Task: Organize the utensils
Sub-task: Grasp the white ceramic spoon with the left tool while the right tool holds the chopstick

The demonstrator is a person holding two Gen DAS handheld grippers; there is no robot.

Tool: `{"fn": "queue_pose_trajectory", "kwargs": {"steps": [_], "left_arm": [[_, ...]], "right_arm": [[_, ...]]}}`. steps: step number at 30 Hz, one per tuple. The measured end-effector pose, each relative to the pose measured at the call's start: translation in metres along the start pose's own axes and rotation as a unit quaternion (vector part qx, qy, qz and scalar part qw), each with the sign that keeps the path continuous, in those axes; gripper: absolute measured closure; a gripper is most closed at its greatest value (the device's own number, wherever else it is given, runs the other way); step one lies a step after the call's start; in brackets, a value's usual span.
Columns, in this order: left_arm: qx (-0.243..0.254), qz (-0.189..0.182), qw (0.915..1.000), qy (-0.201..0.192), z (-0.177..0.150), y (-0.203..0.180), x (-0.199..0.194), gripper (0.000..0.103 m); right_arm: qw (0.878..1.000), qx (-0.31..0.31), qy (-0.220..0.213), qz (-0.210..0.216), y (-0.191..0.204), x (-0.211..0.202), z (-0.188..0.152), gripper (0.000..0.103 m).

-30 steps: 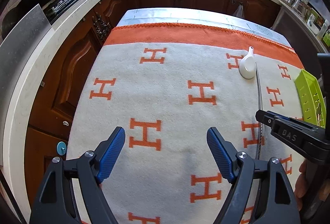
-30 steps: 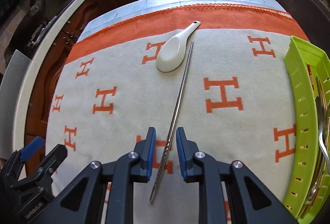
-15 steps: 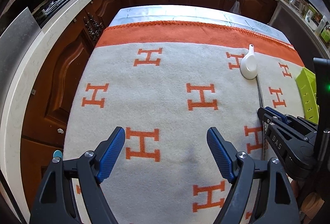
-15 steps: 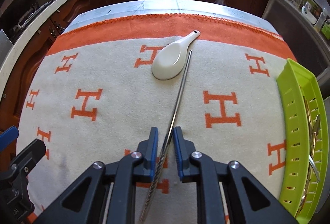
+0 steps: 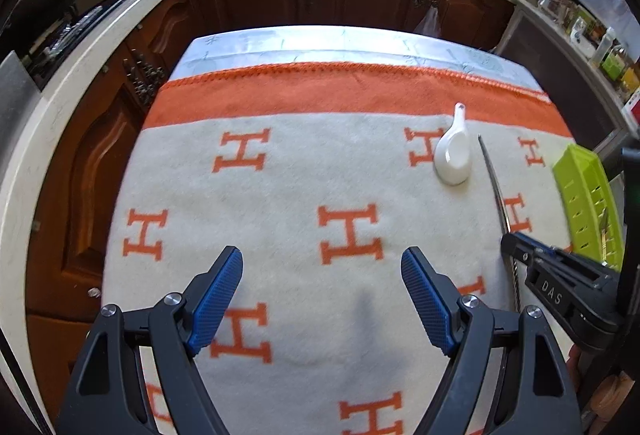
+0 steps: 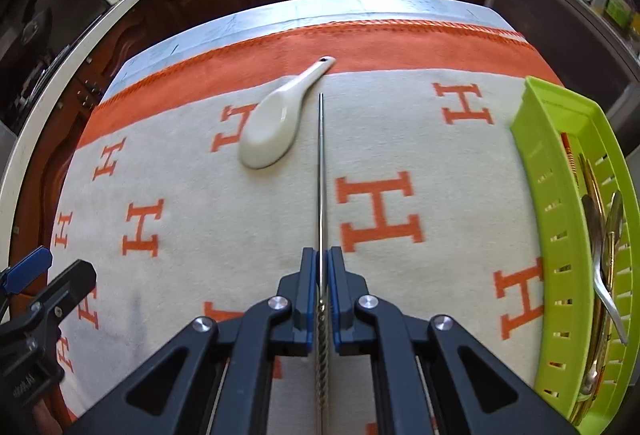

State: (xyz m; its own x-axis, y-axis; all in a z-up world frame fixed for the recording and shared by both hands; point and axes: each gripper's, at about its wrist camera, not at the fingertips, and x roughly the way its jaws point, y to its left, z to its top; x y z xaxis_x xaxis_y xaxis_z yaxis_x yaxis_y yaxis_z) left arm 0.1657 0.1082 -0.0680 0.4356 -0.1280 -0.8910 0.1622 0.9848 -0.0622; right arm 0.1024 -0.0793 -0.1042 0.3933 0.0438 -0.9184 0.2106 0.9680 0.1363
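Our right gripper (image 6: 321, 275) has just been closing, and now its blue pads press on both sides of one metal chopstick (image 6: 320, 171). We hold it near its twisted end; the long thin part points away from us over the blanket (image 6: 400, 123). Our left gripper (image 5: 322, 287) stands wide open with nothing between the jaws, above a bare part of the blanket on the left.

The grip is far from the middle of the chopstick, so we think it can turn downward or slip between the pads when we lift it. Its far tip lies just beside the white ceramic spoon (image 6: 276, 123), a little to the right of it; if we swing left, the tip can push the spoon. If we bring it to the green tray (image 6: 532, 171) at a wrong angle, the long end can strike the tray wall.

We count one chopstick and one white spoon on the worktop, and one green tray on the right. In the tray lie several metal utensils (image 6: 600, 243); we cannot count them exactly.
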Motion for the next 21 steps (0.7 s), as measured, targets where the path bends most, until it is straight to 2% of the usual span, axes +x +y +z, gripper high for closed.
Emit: {"fn": "queue_pose_trajectory", "kwargs": {"steps": [7,10,14,18,21], "left_arm": [[0.008,-0.098,0.9950,0.014,0.046,-0.001,0.030,0.023],[0.027,-0.141,0.9892,0.030,0.065,-0.010,0.050,0.023],[0.075,-0.186,0.9787,0.045,0.084,-0.036,0.075,0.023],[0.138,-0.185,0.9719,0.045,0.094,-0.069,0.095,0.024],[0.175,-0.179,0.9670,0.050,0.097,-0.087,0.106,0.033]], "right_arm": [[0.998,0.051,-0.022,0.036,-0.027,-0.009,0.005,0.098],[0.996,0.066,-0.029,0.042,-0.033,-0.011,0.005,0.098],[0.995,0.080,-0.035,0.046,-0.039,-0.012,0.003,0.098],[0.994,0.095,-0.041,0.044,-0.044,-0.014,0.000,0.098],[0.993,0.105,-0.044,0.043,-0.047,-0.017,-0.005,0.098]]}}
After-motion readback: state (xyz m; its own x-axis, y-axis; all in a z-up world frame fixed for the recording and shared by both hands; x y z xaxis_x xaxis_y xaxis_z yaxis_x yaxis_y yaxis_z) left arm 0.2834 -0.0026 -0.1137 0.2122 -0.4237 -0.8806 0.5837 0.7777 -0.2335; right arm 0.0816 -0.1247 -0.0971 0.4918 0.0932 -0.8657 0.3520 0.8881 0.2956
